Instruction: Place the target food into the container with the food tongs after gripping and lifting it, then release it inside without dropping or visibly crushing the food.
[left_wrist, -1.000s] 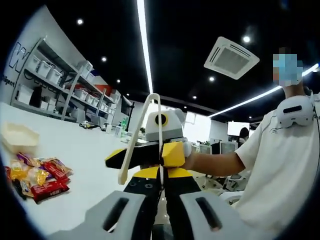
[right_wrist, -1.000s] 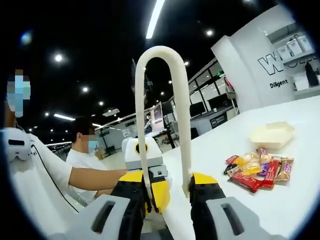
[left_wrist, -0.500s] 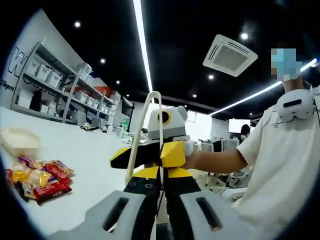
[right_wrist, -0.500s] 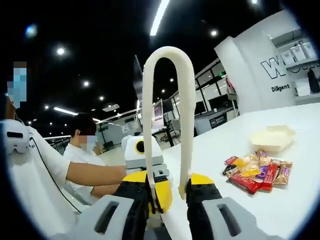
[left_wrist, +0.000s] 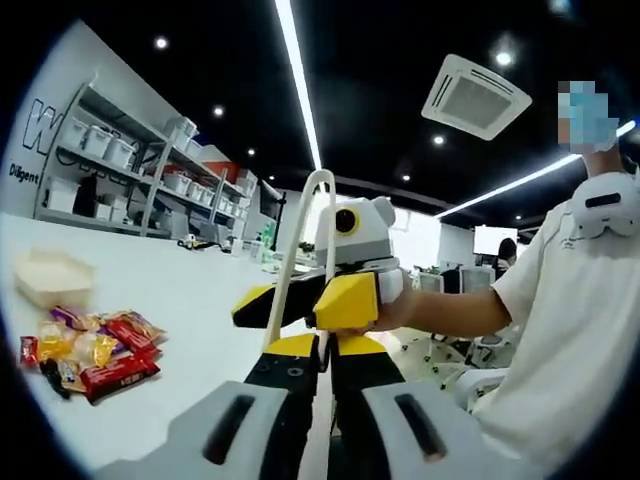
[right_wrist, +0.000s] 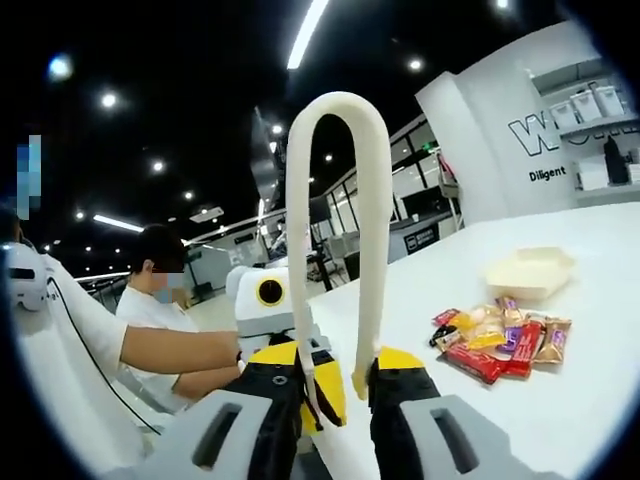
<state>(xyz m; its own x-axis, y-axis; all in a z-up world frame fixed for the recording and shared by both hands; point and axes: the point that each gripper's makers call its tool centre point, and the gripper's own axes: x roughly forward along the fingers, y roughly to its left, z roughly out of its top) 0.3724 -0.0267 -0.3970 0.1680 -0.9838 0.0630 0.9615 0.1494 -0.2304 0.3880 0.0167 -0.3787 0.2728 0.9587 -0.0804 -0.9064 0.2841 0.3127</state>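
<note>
Cream food tongs (right_wrist: 335, 130) stand upright with both arms pinched between the jaws of my right gripper (right_wrist: 333, 378), which is shut on them. From the left gripper view, the right gripper (left_wrist: 300, 300) and the tongs (left_wrist: 300, 250) are just ahead, held up by a person's hand. My left gripper (left_wrist: 323, 352) has its jaws together with nothing between them. It faces the right gripper closely, and the left gripper (right_wrist: 312, 372) sits just behind the tongs. A pile of wrapped snacks (right_wrist: 495, 335) (left_wrist: 90, 350) lies on the white table (right_wrist: 600, 390) beside a shallow cream container (right_wrist: 530, 272) (left_wrist: 50, 275).
A person in a white shirt (left_wrist: 570, 340) stands close on one side, and another person (right_wrist: 160, 300) sits behind. Shelving with white bins (left_wrist: 130, 170) lines the wall past the table. The table's edge runs near both grippers.
The tongs' arms have been squeezed closer together between the right jaws. Both views shifted a little; snacks and container lie where they were.
</note>
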